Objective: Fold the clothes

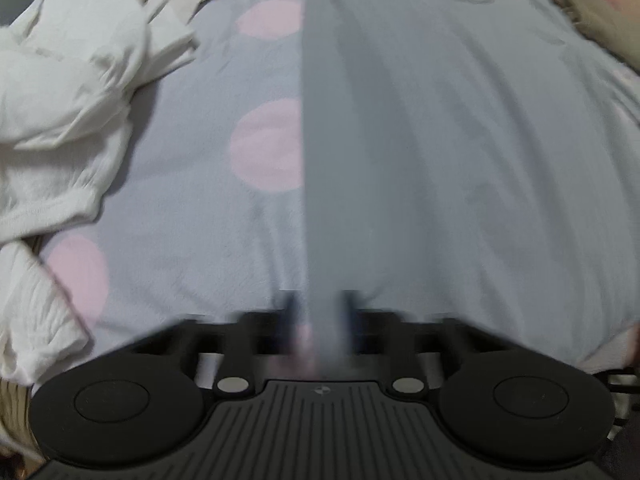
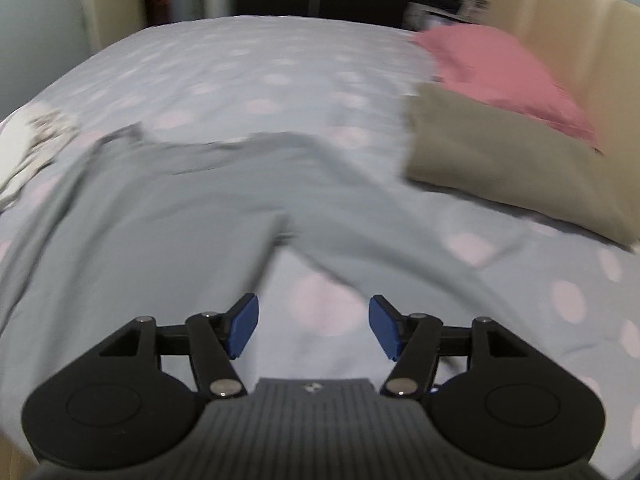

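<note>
Left wrist view: your left tool [image 1: 318,320] pinched a fold of the grey garment [image 1: 440,140], which ran ahead from its narrowed fingers across the spotted bed [image 1: 208,184], beside white clothes [image 1: 68,100].

Right wrist view: your right tool [image 2: 313,330] stood wide and empty; the grey garment [image 2: 180,208] lay just ahead, leftward, near a tan pillow [image 2: 500,160].

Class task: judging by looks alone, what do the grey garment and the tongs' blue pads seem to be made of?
Grey garment: probably soft matte knit cloth; it drapes in loose folds, no shine. Blue pads of the right tongs: likely rubber or moulded plastic, matte, flat-faced; the look leaves it open.
</note>
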A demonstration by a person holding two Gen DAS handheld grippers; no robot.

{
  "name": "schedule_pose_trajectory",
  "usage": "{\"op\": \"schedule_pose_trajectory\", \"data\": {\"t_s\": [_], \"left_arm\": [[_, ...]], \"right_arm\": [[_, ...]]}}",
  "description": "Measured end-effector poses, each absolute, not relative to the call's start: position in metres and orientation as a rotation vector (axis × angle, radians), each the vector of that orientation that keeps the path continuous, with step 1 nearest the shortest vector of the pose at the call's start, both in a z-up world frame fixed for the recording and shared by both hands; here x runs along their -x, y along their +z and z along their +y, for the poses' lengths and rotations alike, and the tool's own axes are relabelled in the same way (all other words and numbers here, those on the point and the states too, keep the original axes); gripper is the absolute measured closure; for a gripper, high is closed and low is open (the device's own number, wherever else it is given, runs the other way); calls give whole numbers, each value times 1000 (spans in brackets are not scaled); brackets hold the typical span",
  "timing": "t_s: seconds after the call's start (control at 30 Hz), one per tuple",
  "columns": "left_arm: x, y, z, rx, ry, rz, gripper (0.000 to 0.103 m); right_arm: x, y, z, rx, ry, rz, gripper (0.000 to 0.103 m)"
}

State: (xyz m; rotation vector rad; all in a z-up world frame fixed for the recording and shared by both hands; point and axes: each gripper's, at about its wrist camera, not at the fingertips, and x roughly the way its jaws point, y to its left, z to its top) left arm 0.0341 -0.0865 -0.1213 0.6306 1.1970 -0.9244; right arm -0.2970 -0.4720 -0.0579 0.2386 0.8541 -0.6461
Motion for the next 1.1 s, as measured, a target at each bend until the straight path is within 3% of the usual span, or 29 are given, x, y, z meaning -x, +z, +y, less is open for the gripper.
{"op": "schedule_pose_trajectory", "data": {"t_s": [0.2, 0.7, 1.0, 1.1], "left_arm": [[-51, -93, -75, -493, -910, 1144, 103], [-189, 21, -52, -264, -630, 897, 103], [-241, -4, -53, -222, -489, 949, 103], [-232, -14, -56, -265, -477, 953, 95]], "right_arm": [[273, -67, -448, -131, -587, 922, 33], [268, -100, -482, -265, -644, 1023, 32], [265, -109, -491, -275, -658, 1049, 31], [269, -112, -490, -295, -635, 1058, 31]]}}
